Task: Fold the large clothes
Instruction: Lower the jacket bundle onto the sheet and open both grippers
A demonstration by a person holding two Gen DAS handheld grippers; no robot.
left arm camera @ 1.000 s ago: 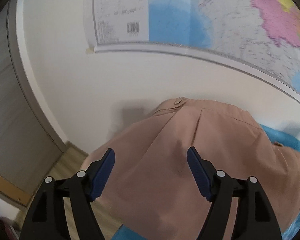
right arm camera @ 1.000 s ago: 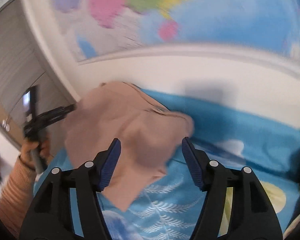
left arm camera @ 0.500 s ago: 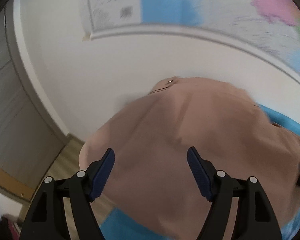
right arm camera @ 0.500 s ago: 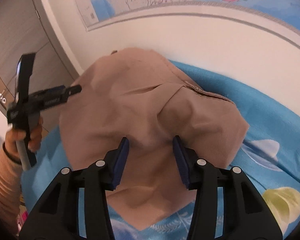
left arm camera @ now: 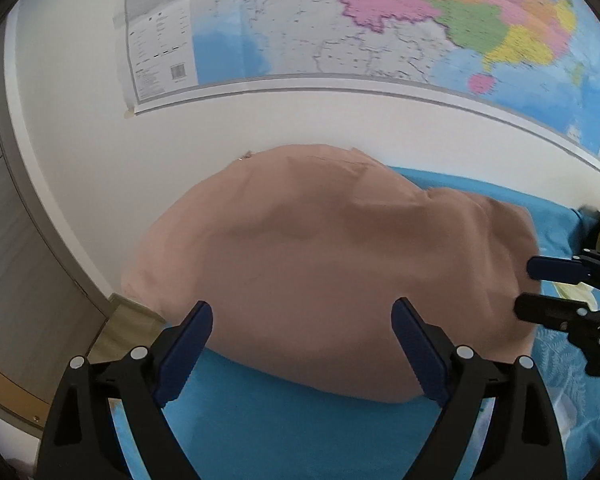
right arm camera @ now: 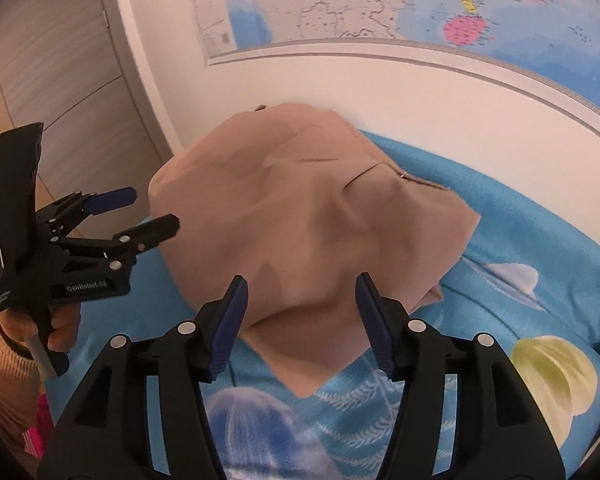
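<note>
Right wrist view, left to right: your left hand-held gripper (right arm camera: 150, 216) sits at the bedspread's (right arm camera: 540, 248) left edge, jaws just opened wide, nothing between them, tips just beside the tan garment (right arm camera: 308, 216). The garment lies bunched on the blue bedspread against the wall, below the map (right arm camera: 380, 0). Your right hand-held gripper (right arm camera: 302, 320) has just opened to a middling gap over the garment's near fold, pads clear of the cloth.

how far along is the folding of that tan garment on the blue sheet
Done: the tan garment lies bunched into a rough fold on the blue sheet. In hand: nothing; left gripper and right gripper have just been opening, both empty. Left: smoothing and final folds.
</note>
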